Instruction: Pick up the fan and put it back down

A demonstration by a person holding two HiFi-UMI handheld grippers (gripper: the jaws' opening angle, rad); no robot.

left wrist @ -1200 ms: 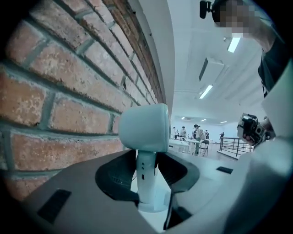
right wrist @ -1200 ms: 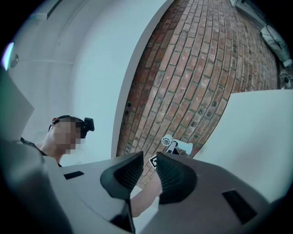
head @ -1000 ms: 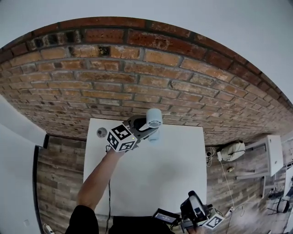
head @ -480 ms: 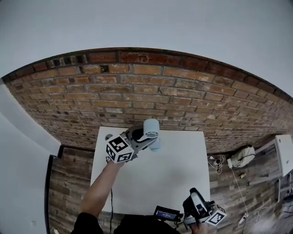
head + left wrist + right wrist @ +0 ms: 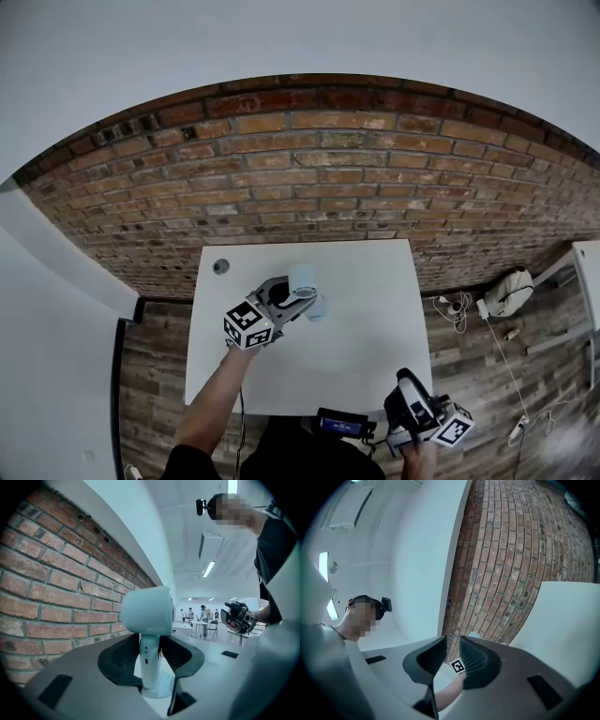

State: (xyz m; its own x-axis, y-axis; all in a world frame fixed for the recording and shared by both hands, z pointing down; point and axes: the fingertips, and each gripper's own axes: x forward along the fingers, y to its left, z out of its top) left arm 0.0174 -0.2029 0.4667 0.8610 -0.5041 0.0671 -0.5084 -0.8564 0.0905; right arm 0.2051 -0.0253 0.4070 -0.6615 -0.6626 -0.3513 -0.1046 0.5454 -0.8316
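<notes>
Both of them show: my left hand-held gripper (image 5: pixel 150 660) is clenched on the slim white stem of the fan (image 5: pixel 146 611), one dark ribbed pad on each side, and the stem stands upright between them. The fan's round pale head sits above the jaws, facing away from that camera, and its disc base shows just below them. From the head view the fan (image 5: pixel 303 279) is over the back half of the white tabletop (image 5: pixel 375 319), left of the middle, but I cannot tell whether its base touches the surface, since the gripper body covers that spot. My right hand-held gripper (image 5: pixel 451 641) is released and empty, with a narrow gap between its pads. It is angled up toward the brick wall (image 5: pixel 328 178), and through the gap I see only my other forearm and its marker cube (image 5: pixel 458 666). In the head view it sits at the near right corner of the tabletop, well apart from the fan. A small round thing (image 5: pixel 220 266) lies near the back left corner, too small to identify. A dark device (image 5: pixel 339 424) at the near edge is partly cut off by my body. On the plank floor (image 5: pixel 150 356) to the right lie a pale bag (image 5: pixel 511 279) and loose cables (image 5: pixel 455 307).
</notes>
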